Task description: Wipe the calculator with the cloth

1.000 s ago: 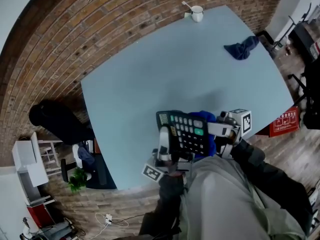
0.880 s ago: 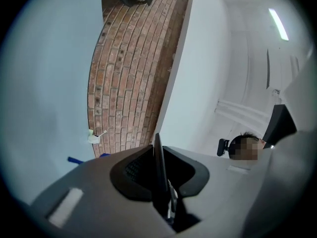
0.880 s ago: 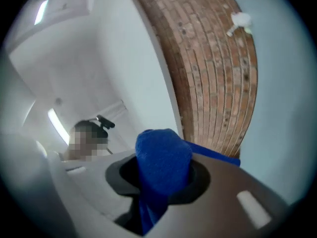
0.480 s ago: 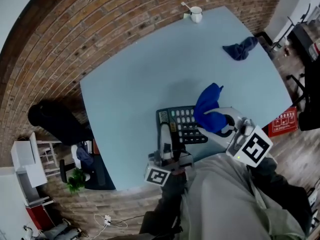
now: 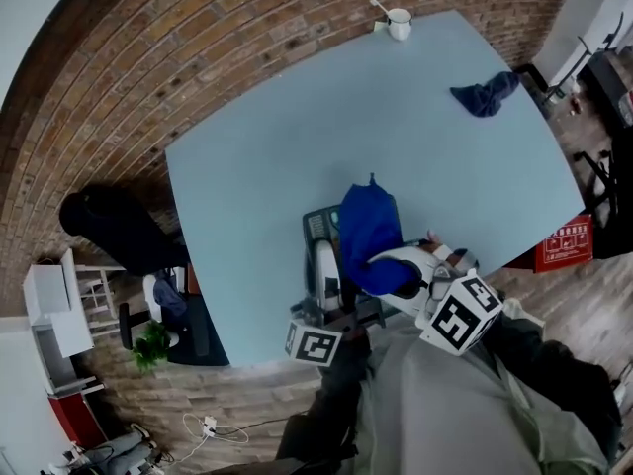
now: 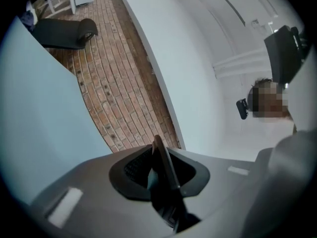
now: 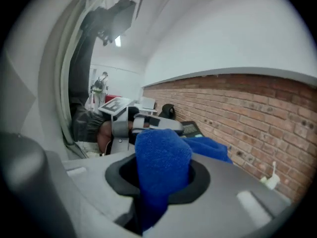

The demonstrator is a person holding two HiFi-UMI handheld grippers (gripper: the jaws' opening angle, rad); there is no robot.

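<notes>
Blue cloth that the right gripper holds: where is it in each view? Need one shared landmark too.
Head view: cloth at lower centre, draped over the calculator.
Left gripper view: not in it.
Right gripper view: cloth at bottom centre, clamped between the jaws.
Shared landmark: the brickwork, in all three views.

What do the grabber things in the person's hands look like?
The left gripper and the right gripper are both white and grey, with rounded shells that go dark around the jaws. Each carries a white cube with black square markers. The person's sleeves are dark.
</notes>
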